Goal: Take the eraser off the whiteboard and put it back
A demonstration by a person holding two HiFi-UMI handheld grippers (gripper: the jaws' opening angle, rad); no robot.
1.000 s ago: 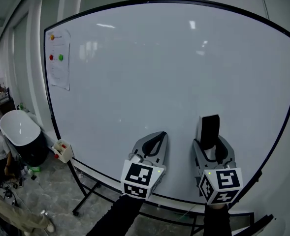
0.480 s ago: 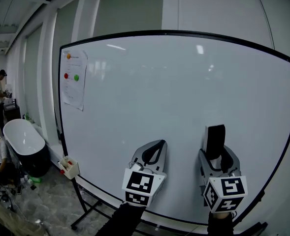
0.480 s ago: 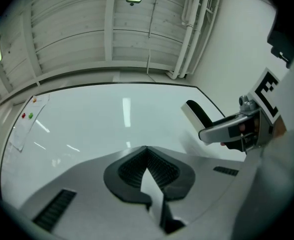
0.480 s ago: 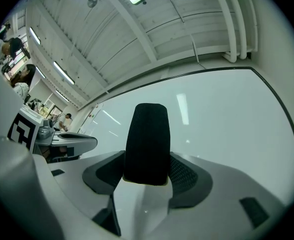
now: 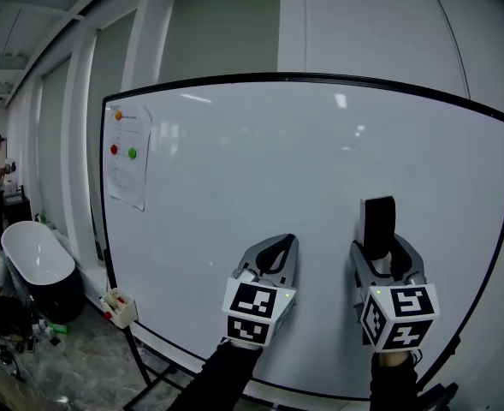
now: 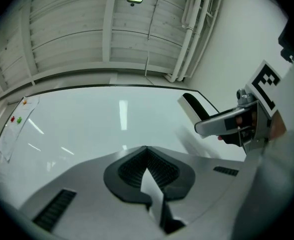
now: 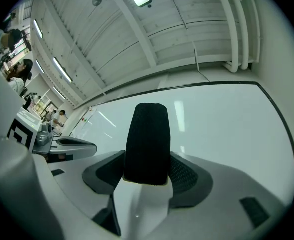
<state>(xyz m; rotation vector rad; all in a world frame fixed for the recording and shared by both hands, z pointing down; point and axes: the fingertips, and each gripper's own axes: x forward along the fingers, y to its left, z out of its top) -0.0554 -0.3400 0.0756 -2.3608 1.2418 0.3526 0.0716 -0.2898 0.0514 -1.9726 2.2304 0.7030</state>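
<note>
The big whiteboard [image 5: 234,187] fills the head view, and both grippers are held up in front of its lower part. My right gripper [image 5: 380,251] is shut on the eraser [image 5: 378,219], a black felt block with a white back that stands upright out of the jaws. In the right gripper view the eraser [image 7: 147,144] sits between the dark pads [image 7: 186,174], felt face toward the camera. My left gripper [image 5: 273,251] is beside it on the left, shut with nothing in it. In the left gripper view its jaws [image 6: 147,156] meet at their tips, and the eraser [image 6: 194,106] shows at the right.
A paper sheet with coloured magnets [image 5: 127,157] hangs at the board's upper left. A small box [image 5: 119,306] sits at the board's lower left corner. A white tub [image 5: 29,264] and people stand at the far left. The board's stand legs reach the floor below.
Both grippers have risen in front of the board, and the head view has tilted up. The eraser has stayed in the right gripper. The left gripper has stayed shut.
</note>
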